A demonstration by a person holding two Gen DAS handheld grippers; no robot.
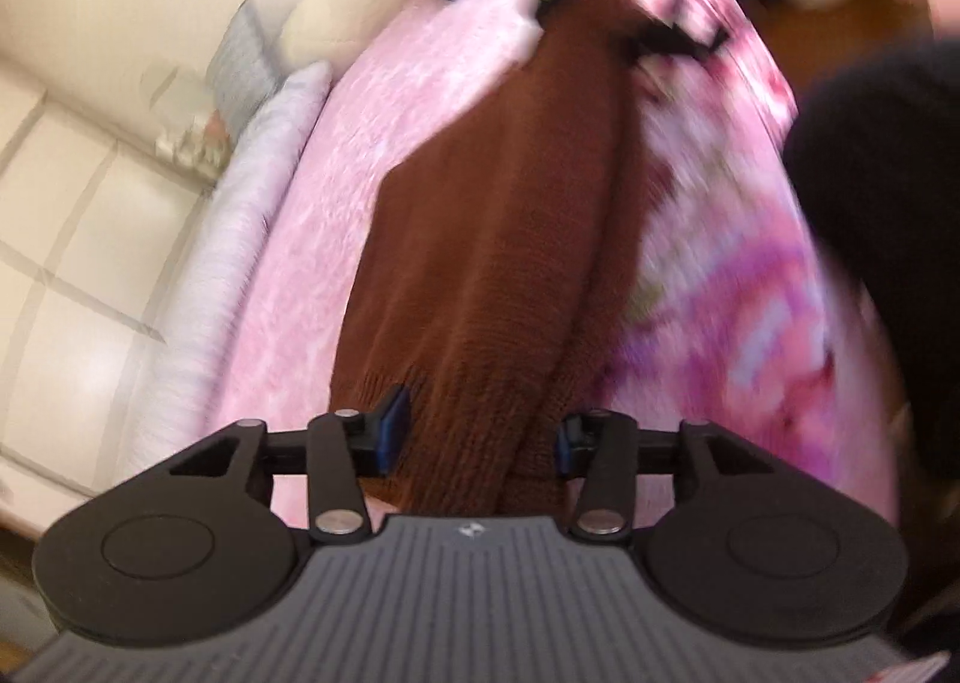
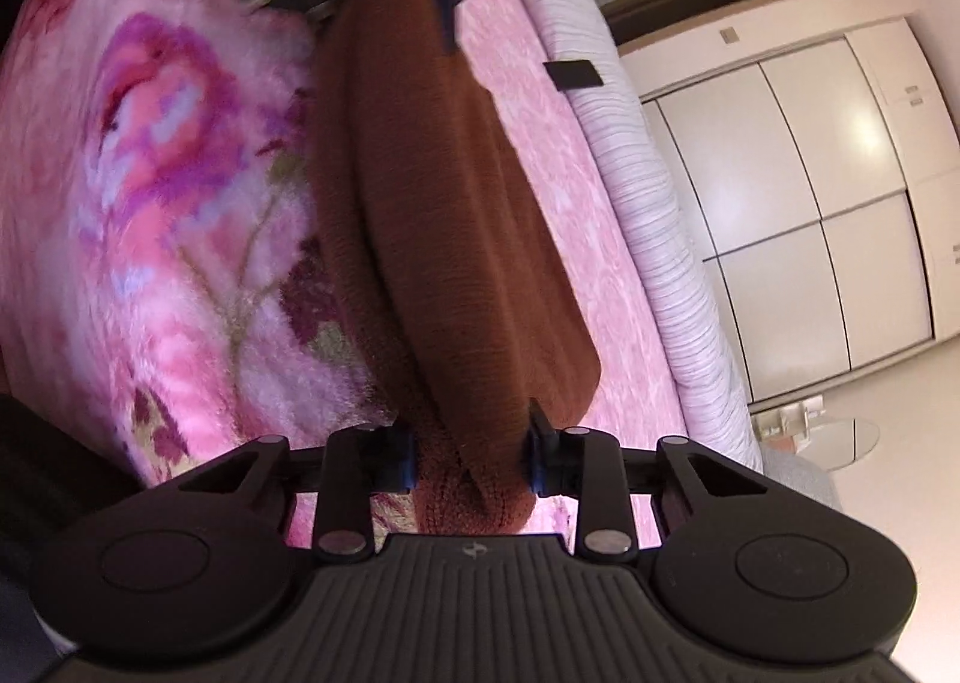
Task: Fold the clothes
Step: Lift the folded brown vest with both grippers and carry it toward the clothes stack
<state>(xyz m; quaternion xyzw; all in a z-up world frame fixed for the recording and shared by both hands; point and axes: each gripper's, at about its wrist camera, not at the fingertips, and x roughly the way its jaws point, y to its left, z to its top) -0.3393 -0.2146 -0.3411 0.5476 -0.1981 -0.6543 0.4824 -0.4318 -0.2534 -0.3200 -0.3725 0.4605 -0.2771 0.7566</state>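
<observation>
**Two grippers, one brown knit stretched between them**

Two ends of the brown knit garment are held, one by each tool. Nearest in the left wrist view, the left gripper has a bunched fold of the knit between its blue-padded fingers; the jaws stand fairly wide, and with the fabric thick there, real clamping cannot be confirmed, though cloth fills the gap. In the right wrist view, the right gripper pinches the other end, jaws drawn in on a thick roll of knit that bulges out below them.

Beyond the fingers, the garment runs as a long, narrow, lengthwise-folded band, lifted above the bed and sagging slightly. Under it: a pink plush blanket, with a brighter floral blanket on the other side of the band. Motion blur is heavy on the floral side.

At the far end of each view, the opposite gripper shows, gripping the band's other end.

Farther out: a pale ribbed bed edge borders the pink blanket. Past that, white cupboard doors and a doorway. Dark sleeve intrudes at right of the left view.
</observation>
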